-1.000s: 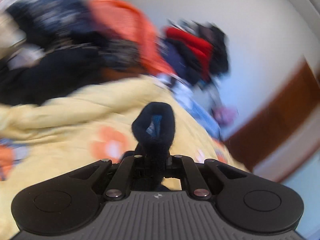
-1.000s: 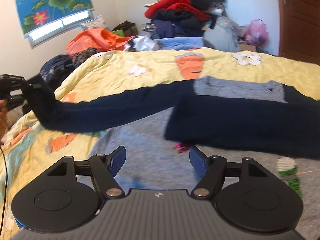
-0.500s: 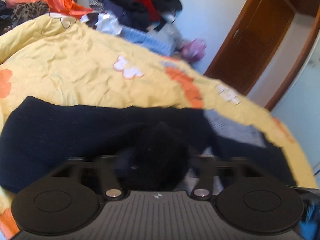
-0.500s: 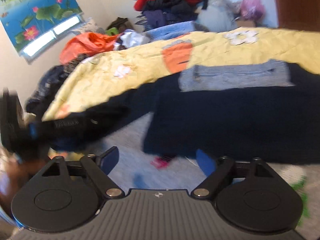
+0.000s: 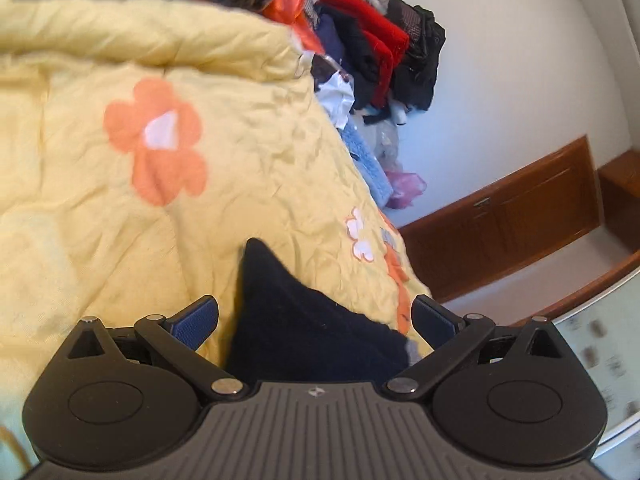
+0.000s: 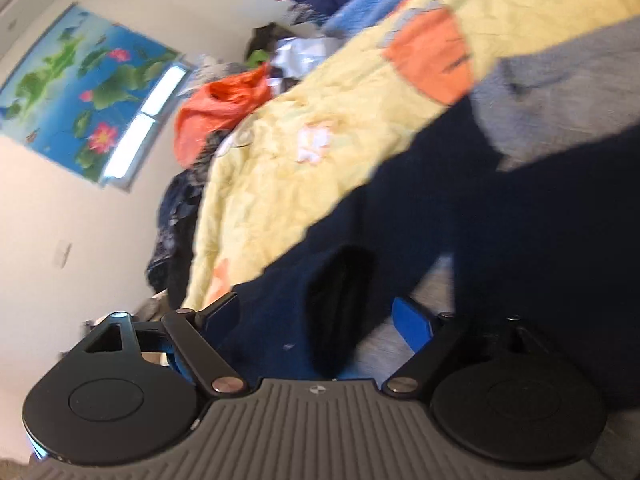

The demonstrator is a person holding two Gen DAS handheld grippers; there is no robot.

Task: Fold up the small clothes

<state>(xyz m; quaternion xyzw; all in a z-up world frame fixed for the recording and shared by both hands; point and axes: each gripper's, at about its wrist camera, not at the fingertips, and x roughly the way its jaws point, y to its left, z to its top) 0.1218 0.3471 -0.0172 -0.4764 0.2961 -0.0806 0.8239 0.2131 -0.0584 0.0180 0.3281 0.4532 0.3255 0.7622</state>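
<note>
My left gripper (image 5: 314, 316) gapes wide, the dark navy knitted sweater (image 5: 304, 328) lying loose between its jaws on the yellow flowered quilt (image 5: 120, 220). My right gripper (image 6: 316, 314) is closing around a sleeve fold, pads not yet pressing. Sleeve laid in, I judge; the body folds remain.

navy sweater (image 6: 440, 208) with grey panel between my blue pads (image 6: 412, 322); yellow quilt (image 5: 120, 220) ahead, orange flowers; red-black clothes pile (image 5: 380, 44) beyond.

left gripper (image 5: 314, 314) jaws opening, blue pads clear of cloth; dark navy knitted garment (image 5: 304, 320) lies between them on yellow quilt with orange flowers (image 5: 120, 200); heap of red and black clothes (image 5: 380, 48) against white wall
</note>
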